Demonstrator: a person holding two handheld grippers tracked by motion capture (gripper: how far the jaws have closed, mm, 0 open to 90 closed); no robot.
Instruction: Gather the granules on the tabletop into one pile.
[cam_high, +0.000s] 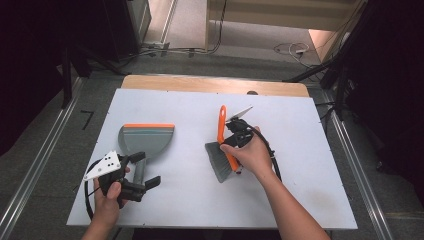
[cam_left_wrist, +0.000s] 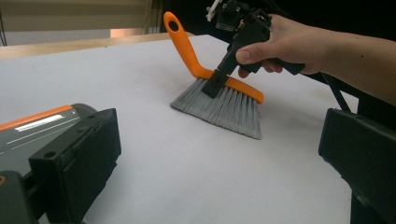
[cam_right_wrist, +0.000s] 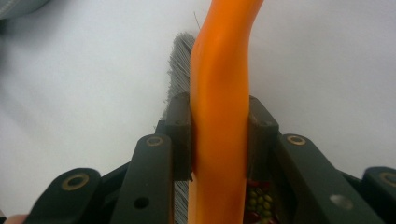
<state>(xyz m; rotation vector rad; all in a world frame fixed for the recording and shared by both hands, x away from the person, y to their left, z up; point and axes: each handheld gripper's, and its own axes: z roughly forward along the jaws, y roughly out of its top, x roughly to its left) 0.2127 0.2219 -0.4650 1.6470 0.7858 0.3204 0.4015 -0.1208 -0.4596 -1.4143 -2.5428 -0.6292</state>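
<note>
Right gripper (cam_high: 235, 134), centre of the high view: clamped on the orange back of the brush (cam_left_wrist: 219, 91), both jaws pressed flat against it. Handle end cut off at the top edge in the right gripper view. Bristles resting on the white table (cam_high: 300, 150). Left gripper (cam_high: 145, 175), lower left: jaws wide apart, around the grey dustpan (cam_high: 147, 140) handle, contact hard to make out.

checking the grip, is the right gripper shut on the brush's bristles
No: the right gripper clamps the brush by its orange back, bristles hanging free below.
</note>
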